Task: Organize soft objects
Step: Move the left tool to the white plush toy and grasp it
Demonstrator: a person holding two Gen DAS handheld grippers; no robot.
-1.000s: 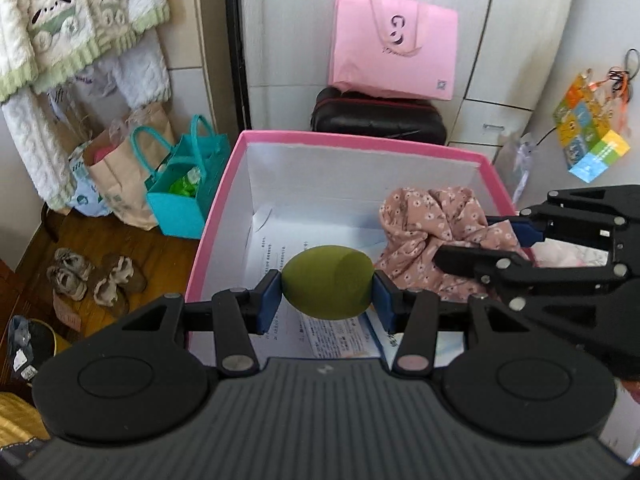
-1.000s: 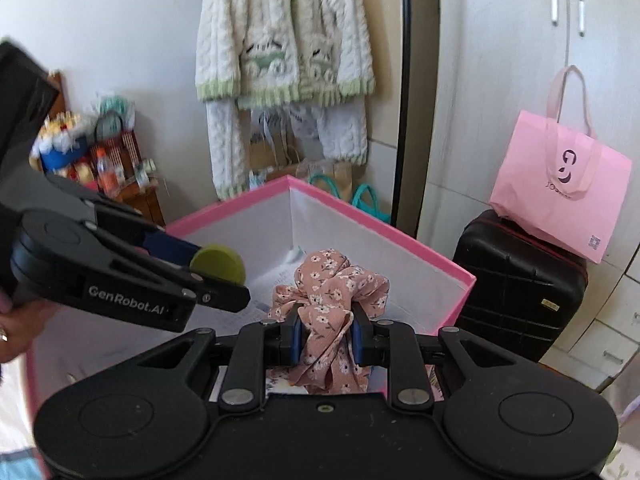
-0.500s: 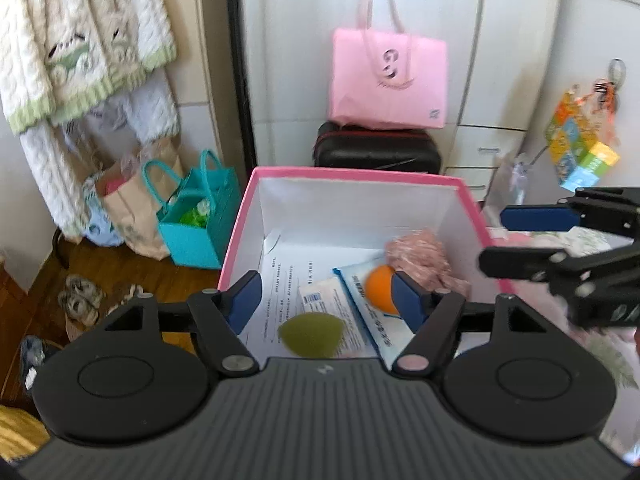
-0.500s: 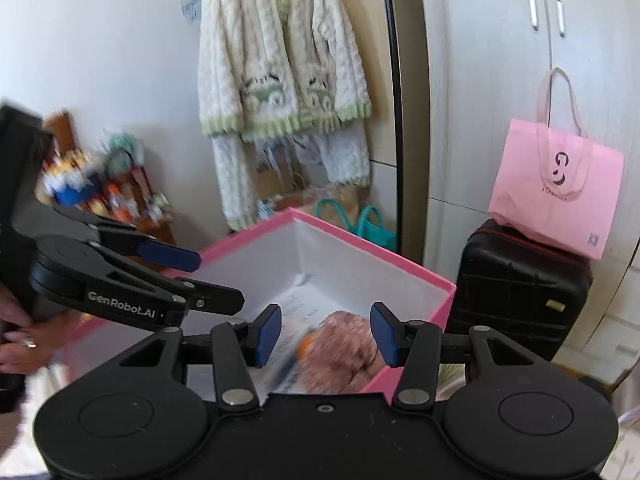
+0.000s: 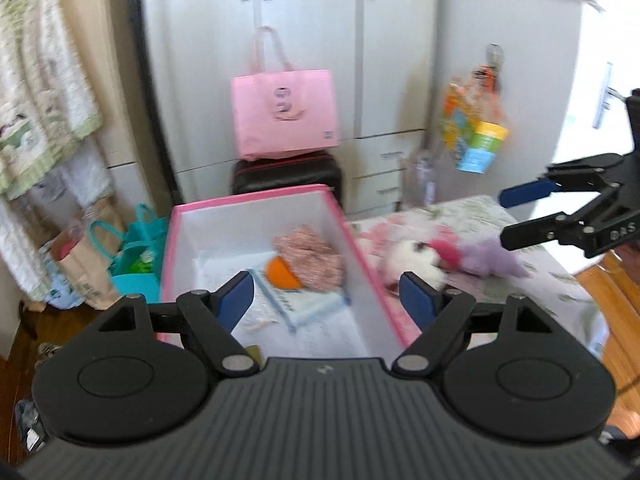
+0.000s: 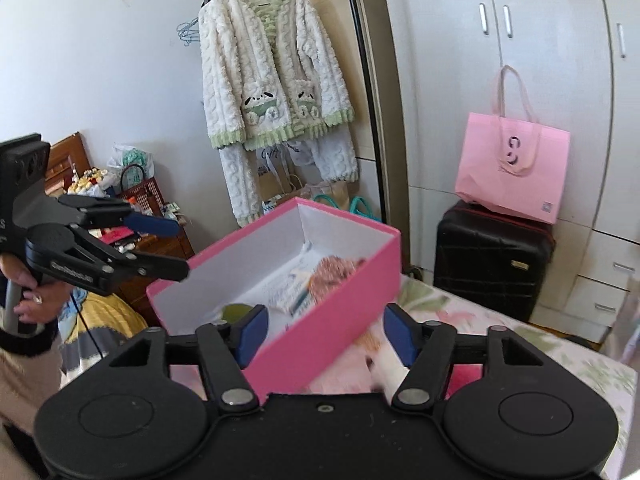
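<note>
Left wrist view: the pink box (image 5: 362,258) sits with its lid off, and soft things lie inside it. A pink flowery scrunchie (image 5: 310,256) rests near the far right side of the box. An orange ball (image 5: 282,274) touches it on the near left. Papers and a plastic packet (image 5: 300,306) cover the box floor. In the right wrist view a green sponge (image 6: 236,312) lies in the near left corner of the box (image 6: 332,300).

Just right of the box, on a flowery cloth (image 5: 552,280), lie more soft toys. A white fluffy toy (image 5: 408,258) is nearest the box, a bright pink bit (image 5: 446,252) touches it, and a purple plush (image 5: 496,260) lies further right. They are blurry, so their shapes are hard to tell.

The left tongs (image 5: 326,300) are wide open and hold nothing. They hang above the near end of the box. The right tongs (image 5: 516,216) are open too and hold nothing. They hang above the purple plush, not touching it.

Behind the box a black suitcase (image 5: 286,174) stands on the floor with a pink tote bag (image 5: 286,116) on top. A white fluffy cardigan (image 6: 272,72) hangs on the far wall. A teal bag (image 5: 136,256) stands left of the box.
</note>
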